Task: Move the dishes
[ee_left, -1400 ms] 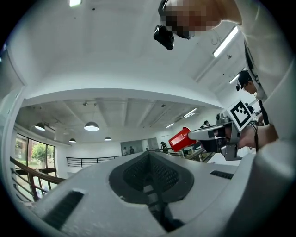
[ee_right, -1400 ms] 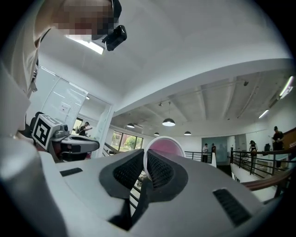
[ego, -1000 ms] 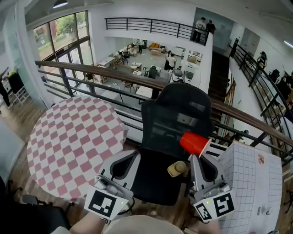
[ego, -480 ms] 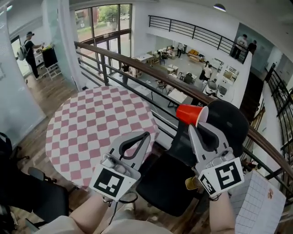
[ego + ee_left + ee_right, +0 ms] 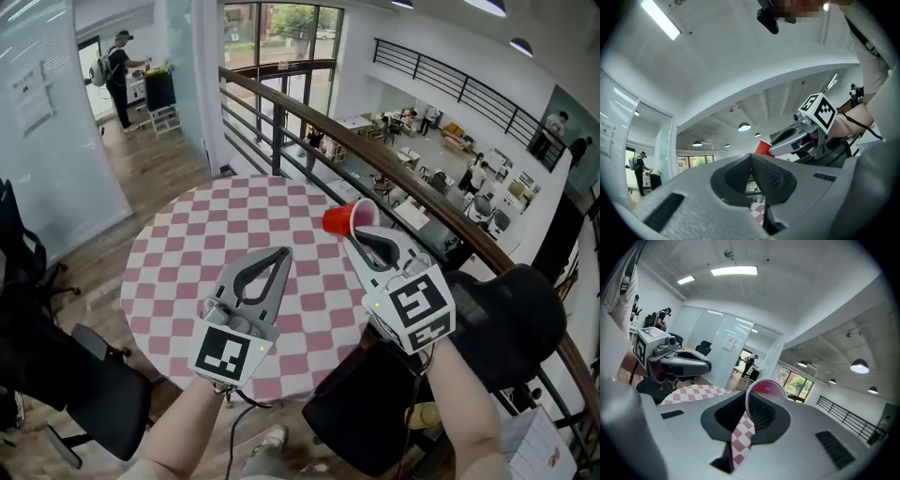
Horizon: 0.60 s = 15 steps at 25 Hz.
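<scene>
A red cup is tipped on its side, and my right gripper is shut on its rim above the far right part of the round pink-and-white checked table. The right gripper view has the cup's rim and pink inside pinched between the jaws of that gripper, with the table below. My left gripper hovers over the middle of the table, its jaws together and empty. From the left gripper view, its tips meet, and the cup shows just beyond.
A black office chair stands right of the table under my right arm. Another dark chair is at the lower left. A wooden-topped railing runs behind the table, over a drop to a lower floor. A person stands far back left.
Both grippers have swung left from above the black chair to above the checked table. The red cup has stayed in the right gripper throughout.
</scene>
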Each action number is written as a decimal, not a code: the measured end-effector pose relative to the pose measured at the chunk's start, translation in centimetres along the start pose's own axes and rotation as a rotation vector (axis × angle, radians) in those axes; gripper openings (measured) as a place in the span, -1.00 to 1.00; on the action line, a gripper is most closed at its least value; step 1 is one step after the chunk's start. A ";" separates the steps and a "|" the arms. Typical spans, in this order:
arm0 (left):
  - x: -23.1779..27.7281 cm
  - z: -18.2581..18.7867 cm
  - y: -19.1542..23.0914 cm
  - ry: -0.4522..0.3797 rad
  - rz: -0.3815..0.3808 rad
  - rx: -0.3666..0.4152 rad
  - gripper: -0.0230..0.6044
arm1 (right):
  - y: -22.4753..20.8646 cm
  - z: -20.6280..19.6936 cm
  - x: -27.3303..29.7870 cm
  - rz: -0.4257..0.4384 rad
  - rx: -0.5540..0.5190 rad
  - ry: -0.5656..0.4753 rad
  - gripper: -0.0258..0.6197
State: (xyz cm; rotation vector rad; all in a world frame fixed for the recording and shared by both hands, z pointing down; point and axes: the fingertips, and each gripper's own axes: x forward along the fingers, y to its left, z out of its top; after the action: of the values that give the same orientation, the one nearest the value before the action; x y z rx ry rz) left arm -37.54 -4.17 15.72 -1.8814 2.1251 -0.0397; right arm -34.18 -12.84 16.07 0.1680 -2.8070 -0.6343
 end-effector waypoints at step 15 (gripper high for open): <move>-0.7 -21.1 10.8 0.116 0.084 -0.023 -0.88 | 9.7 -17.3 23.7 0.238 -0.093 0.289 -0.81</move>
State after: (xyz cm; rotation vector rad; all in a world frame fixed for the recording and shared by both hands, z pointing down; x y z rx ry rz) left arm -52.98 -5.69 33.61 -1.8420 2.2881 -0.1094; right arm -52.78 -15.14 40.67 -0.0858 -2.4655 -0.6258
